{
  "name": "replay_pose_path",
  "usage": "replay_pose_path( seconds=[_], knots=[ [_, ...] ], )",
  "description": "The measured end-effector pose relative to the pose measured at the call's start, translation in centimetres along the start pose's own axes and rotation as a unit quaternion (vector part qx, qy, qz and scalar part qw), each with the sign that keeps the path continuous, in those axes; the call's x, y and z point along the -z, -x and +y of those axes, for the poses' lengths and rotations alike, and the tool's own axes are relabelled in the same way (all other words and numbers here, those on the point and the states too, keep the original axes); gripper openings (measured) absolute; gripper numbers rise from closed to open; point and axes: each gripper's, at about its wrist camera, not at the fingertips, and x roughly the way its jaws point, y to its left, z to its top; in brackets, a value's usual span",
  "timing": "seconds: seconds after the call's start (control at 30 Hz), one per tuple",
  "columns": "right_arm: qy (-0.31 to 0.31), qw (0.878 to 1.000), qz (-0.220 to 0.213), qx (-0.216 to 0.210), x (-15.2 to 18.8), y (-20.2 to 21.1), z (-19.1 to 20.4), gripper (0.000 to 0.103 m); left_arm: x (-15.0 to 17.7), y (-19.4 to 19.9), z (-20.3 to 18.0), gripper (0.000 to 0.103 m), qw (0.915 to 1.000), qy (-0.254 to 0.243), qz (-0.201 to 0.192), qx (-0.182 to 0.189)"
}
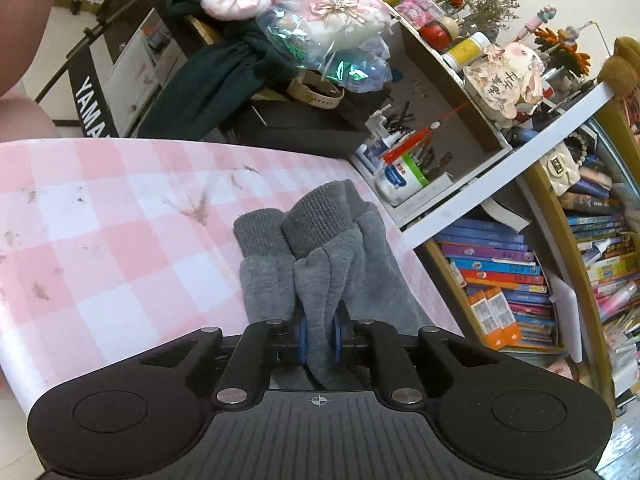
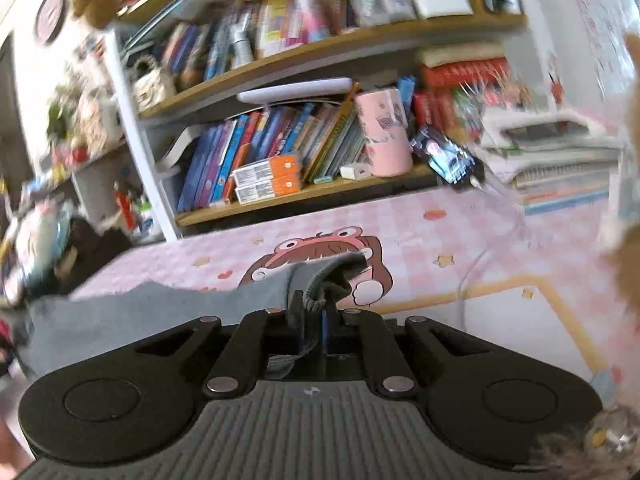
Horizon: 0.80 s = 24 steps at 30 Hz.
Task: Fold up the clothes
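Ribbed black housing fills the foreground, and the left hand-held gripper (image 1: pixel 320 338) pinches a fold of soft grey garment (image 1: pixel 320 264) between its blue pads, nearly closed. Two knitted ribbed cuffs (image 1: pixel 296 220) bunch ahead on the pink checked desk (image 1: pixel 100 240), close to its right edge; broad open surface lies to the left. Over on the blurred right view, the right hand-held gripper (image 2: pixel 314 318) clamps the same fleecy grey cloth at a ribbed hem above the pink cartoon-print bed (image 2: pixel 460 248). Crowded bookshelves (image 2: pixel 300 148) stand behind.
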Motion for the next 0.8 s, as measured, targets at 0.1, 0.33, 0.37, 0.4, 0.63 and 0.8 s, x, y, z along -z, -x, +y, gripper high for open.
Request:
replay_pose_path(
  seconds=[0.1, 0.33, 0.37, 0.4, 0.63, 0.8],
  knots=[
    [-0.026, 0.997, 0.065, 0.025, 0.8, -2.0, -1.1, 0.007, 0.1, -0.1, -0.1, 0.013, 1.0000, -0.003, -0.001, -0.001],
    [-0.026, 0.996, 0.051, 0.063, 1.4, -2.0, -1.8, 0.036, 0.1, 0.0, -0.2, 0.015, 1.0000, -0.007, 0.000, -0.003],
    [-0.018, 0.997, 0.033, 0.071, 1.2, -1.5, -1.5, 0.043, 0.1, 0.0, -0.3, 0.016, 0.9999, -0.009, -0.001, -0.004],
    [-0.008, 0.997, 0.013, 0.077, 1.0, -1.0, -1.1, 0.051, 0.2, 0.0, -0.3, 0.016, 0.9999, -0.012, -0.002, -0.005],
    [0.106, 0.993, -0.051, 0.015, 1.2, 0.5, 3.1, 0.071, 0.4, -0.2, -0.8, 0.010, 0.9993, -0.036, -0.010, -0.005],
    [0.135, 0.989, -0.035, -0.046, 1.9, -1.1, 5.8, 0.076, 0.6, 1.6, -4.8, 0.008, 0.9874, -0.150, -0.049, -0.011]
  ],
)
